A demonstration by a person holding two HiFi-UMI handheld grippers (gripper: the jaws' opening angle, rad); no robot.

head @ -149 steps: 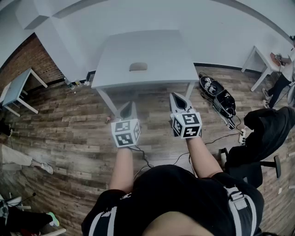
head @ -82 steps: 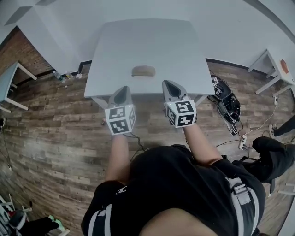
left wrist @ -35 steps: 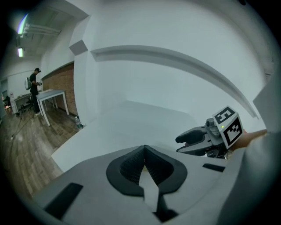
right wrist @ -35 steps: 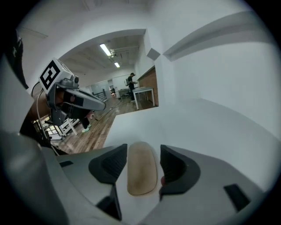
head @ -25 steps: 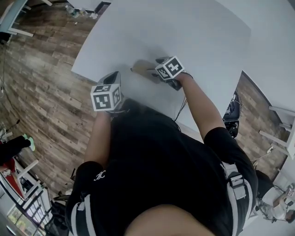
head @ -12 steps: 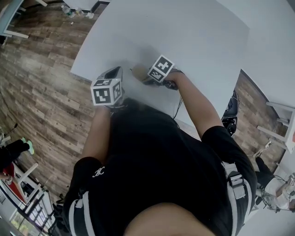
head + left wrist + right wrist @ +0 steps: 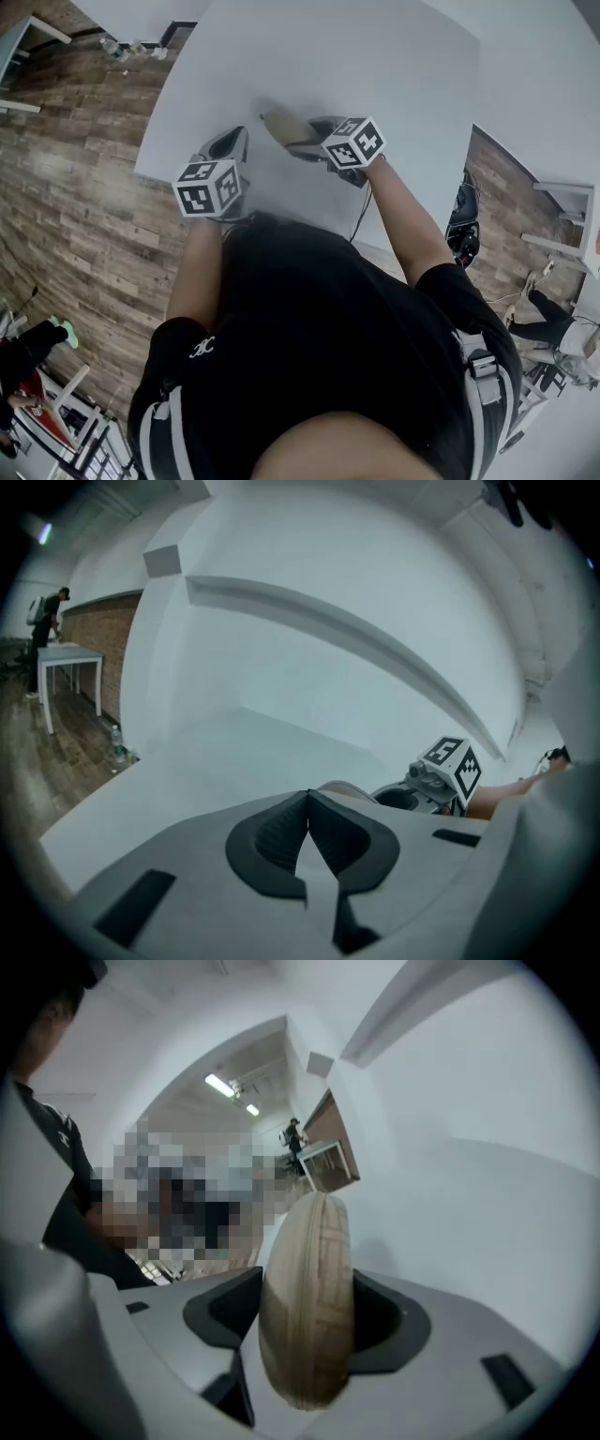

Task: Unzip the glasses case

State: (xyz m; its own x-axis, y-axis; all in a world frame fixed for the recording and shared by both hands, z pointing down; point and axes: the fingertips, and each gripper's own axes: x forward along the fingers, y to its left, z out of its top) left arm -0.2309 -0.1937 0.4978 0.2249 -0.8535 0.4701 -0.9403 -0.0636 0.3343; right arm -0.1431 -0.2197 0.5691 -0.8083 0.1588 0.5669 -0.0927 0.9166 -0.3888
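While the right gripper (image 7: 305,142) had its jaws clamped on the tan glasses case (image 7: 284,126) (standing on edge between the dark pads (image 7: 223,1314)), the case hung over the white table (image 7: 375,66), at ten o'clock from that gripper's marker cube (image 7: 354,142); the left gripper (image 7: 232,142) hovered at eight o'clock from the case, near it, jaws pressed together on nothing.

Left gripper (image 7: 232,141) pinched together, empty; right gripper (image 7: 307,146) clamped on the glasses case (image 7: 307,1316), both forearms outstretched
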